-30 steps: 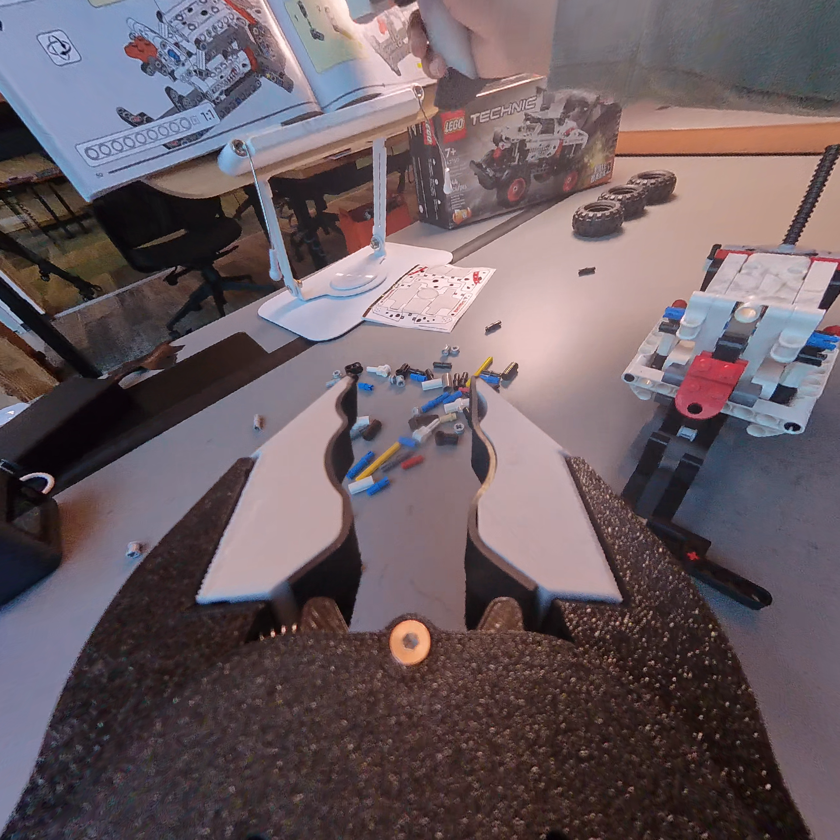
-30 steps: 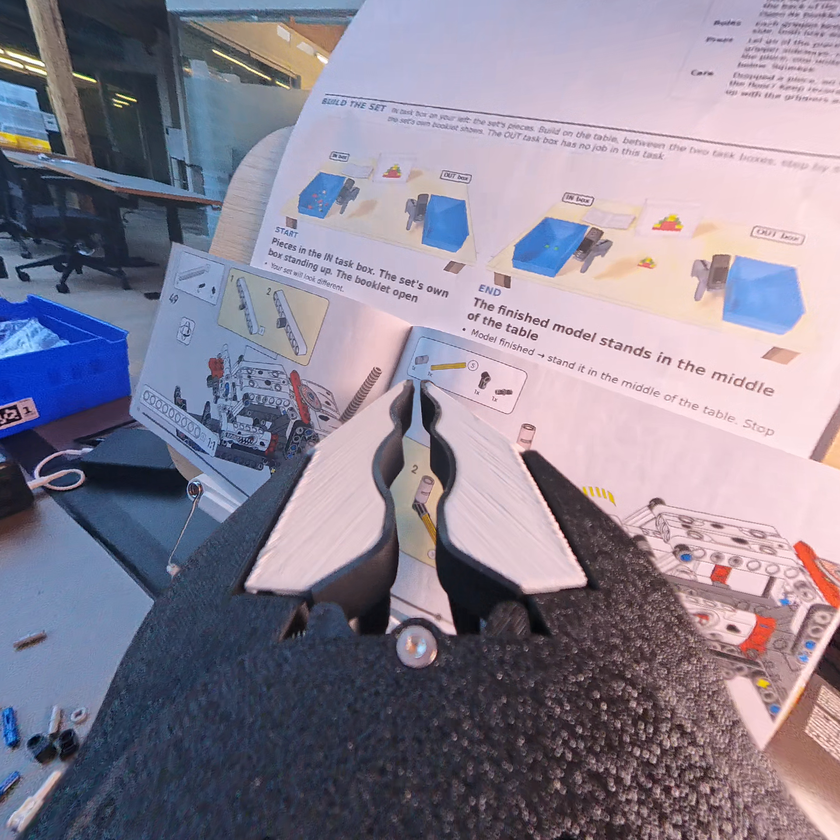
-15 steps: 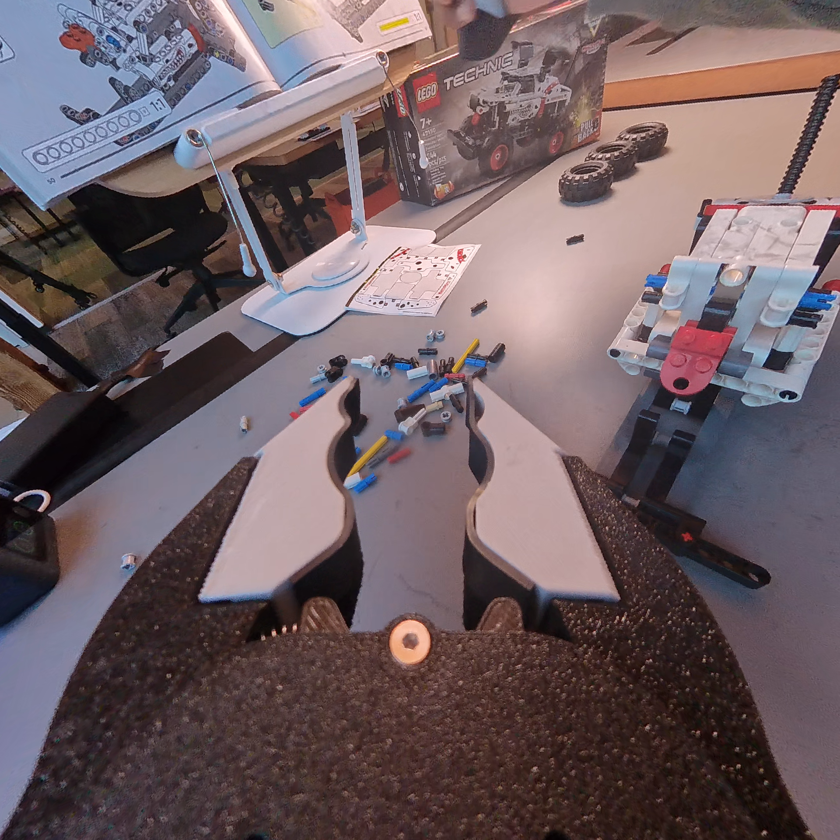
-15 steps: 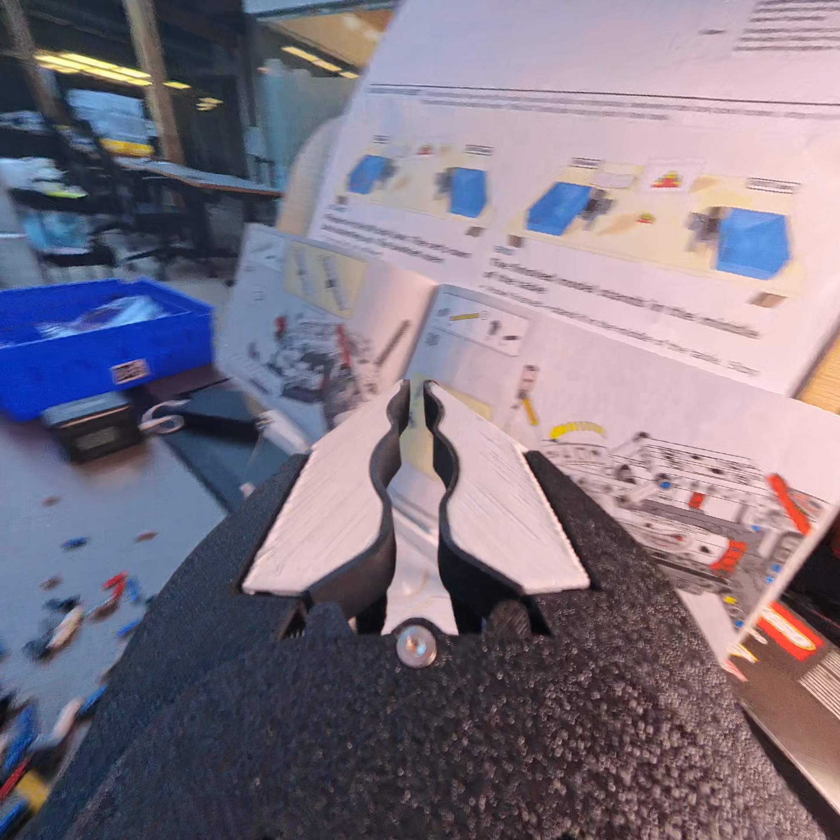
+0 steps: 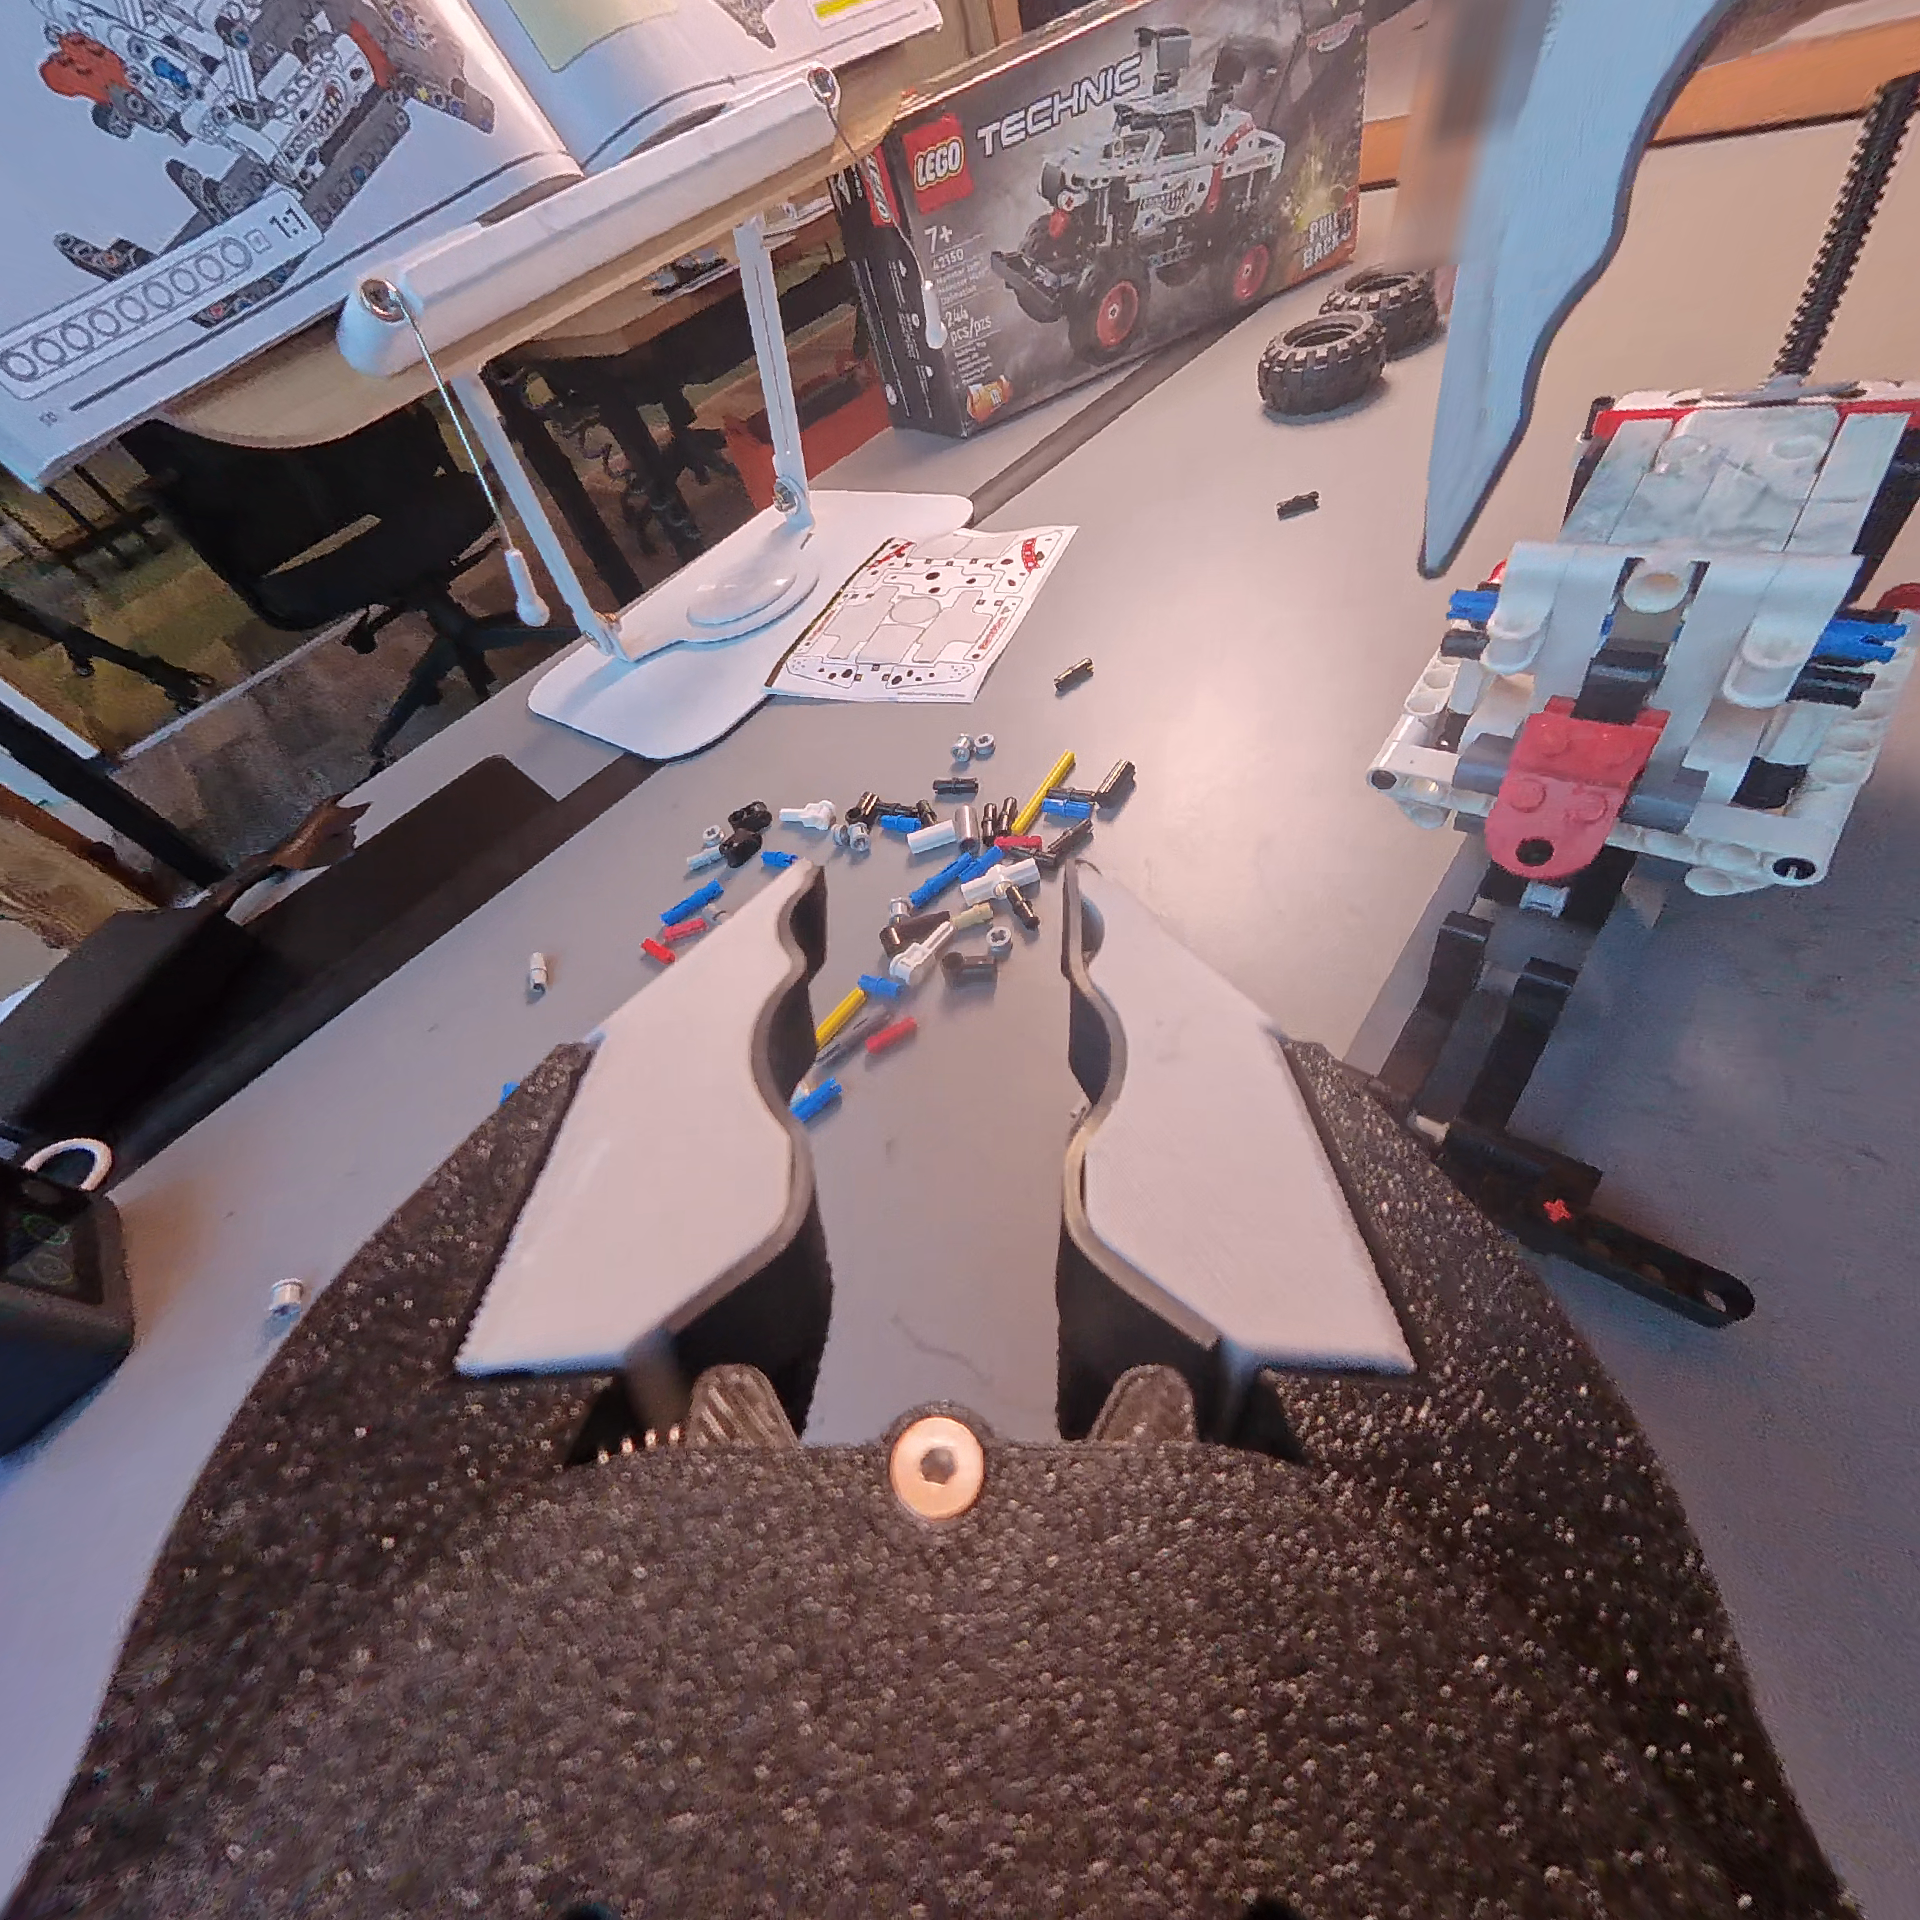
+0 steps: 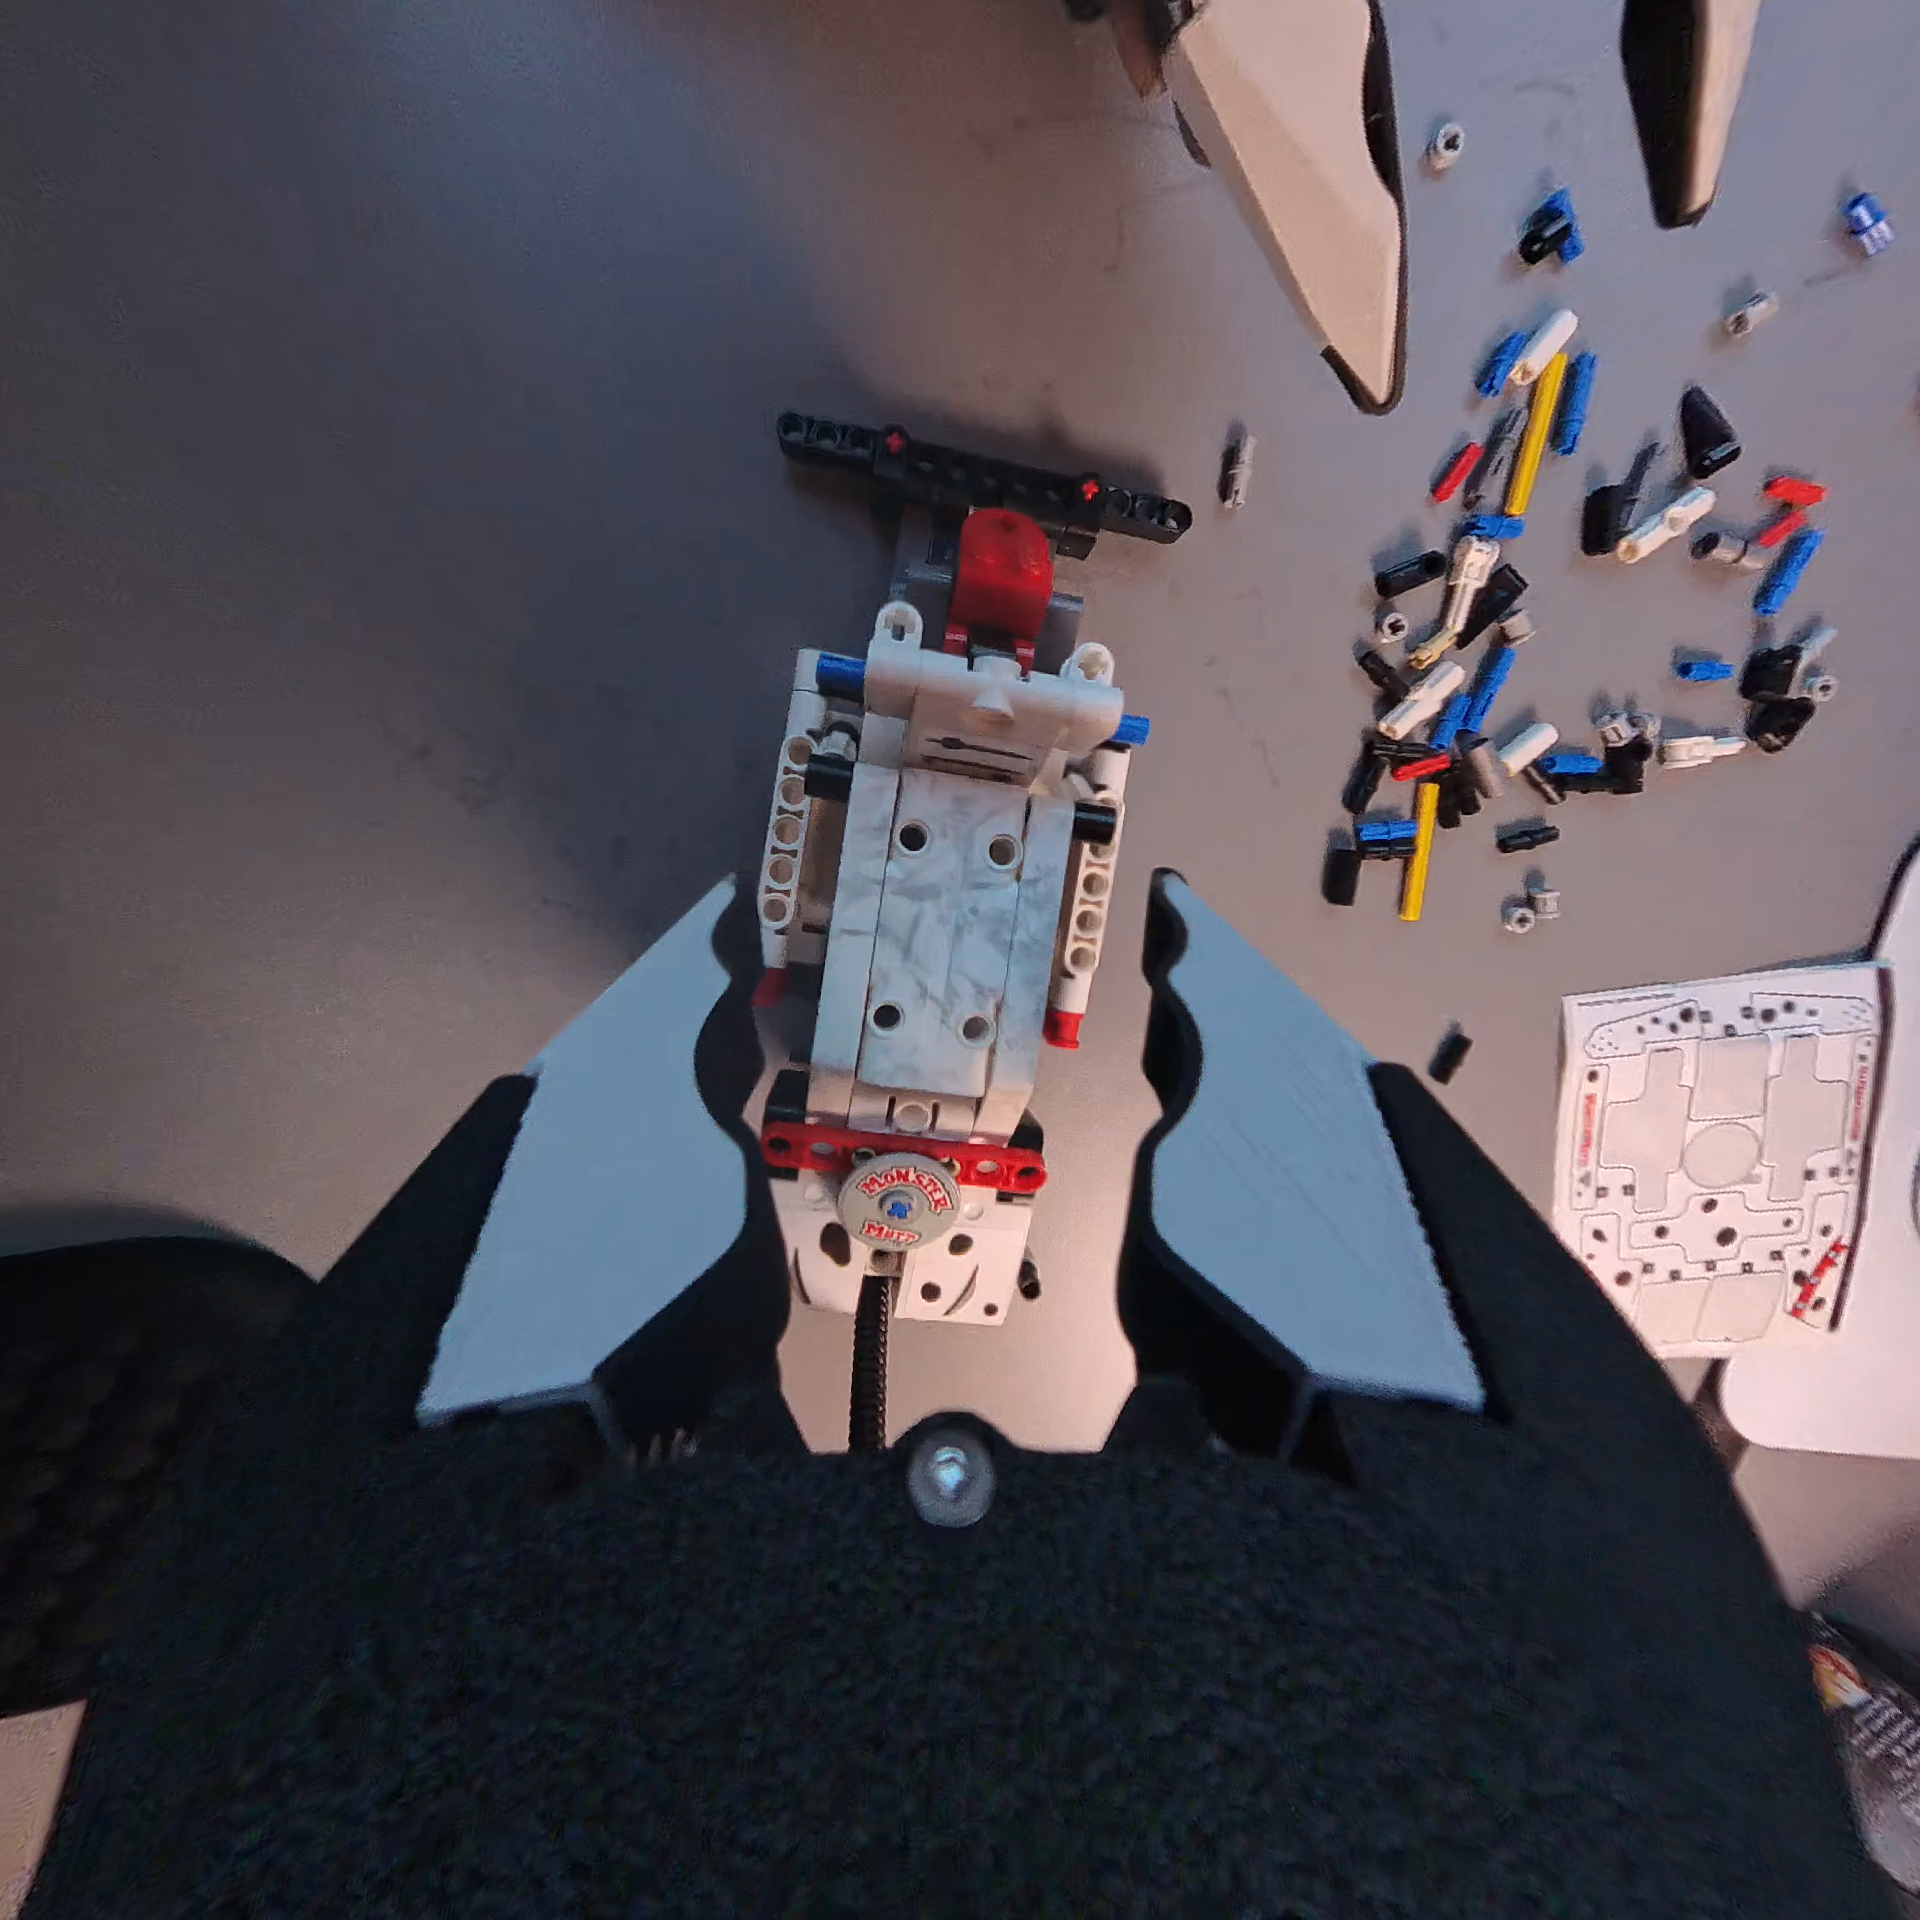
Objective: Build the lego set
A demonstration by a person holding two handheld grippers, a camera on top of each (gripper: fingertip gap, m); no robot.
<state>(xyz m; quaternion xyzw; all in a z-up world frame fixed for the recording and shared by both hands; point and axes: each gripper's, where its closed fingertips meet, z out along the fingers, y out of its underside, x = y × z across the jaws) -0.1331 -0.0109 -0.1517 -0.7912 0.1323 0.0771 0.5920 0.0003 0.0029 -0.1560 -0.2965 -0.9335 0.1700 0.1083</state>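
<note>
Right wrist view looks straight down on the half-built truck (image 6: 940, 935), which lies flat on the grey surface (image 6: 364, 520), white body panels up, a black beam across its far end and a black ribbed rod running out from its near end. The right claw (image 6: 940, 914) is spread wide and hangs over the model with one finger on each side of the body, not touching it as far as the picture shows. A second ago this claw was nearly closed and pointed at the open instruction booklet (image 5: 260, 135) on its white stand (image 5: 665, 623); it has since swung away from the page, opened and come over the model. My reading is that checking the step is over and a grasp on the truck is being lined up.

Beside the model lies the scatter of loose pins and axles (image 5: 935, 873), blue, black, red, yellow. The left claw (image 5: 940, 894) is spread too, empty, low over that pile. Farther off are the sticker sheet (image 5: 925, 613), the set's box (image 5: 1122, 208) and the black tyres (image 5: 1340, 332).
</note>
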